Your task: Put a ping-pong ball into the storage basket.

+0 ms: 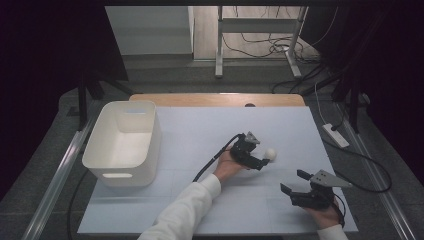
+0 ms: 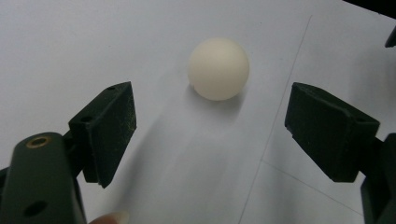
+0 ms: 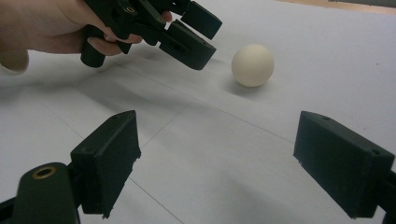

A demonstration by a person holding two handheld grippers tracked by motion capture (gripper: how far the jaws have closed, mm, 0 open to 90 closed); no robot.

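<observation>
A small cream ball rests on the white table sheet, right of centre. My left gripper lies low just left of the ball, with its jaws pointing at it. In the left gripper view the ball sits a little beyond the wide-open left gripper, not touched by either pad. My right gripper stands open nearer the front right, holding nothing. In the right gripper view, past my open right gripper, the ball sits beside the left gripper.
A white plastic bin with a handle slot stands on the left side of the table. A black cable trails from the left gripper toward the front. Metal rails run along both sides of the table.
</observation>
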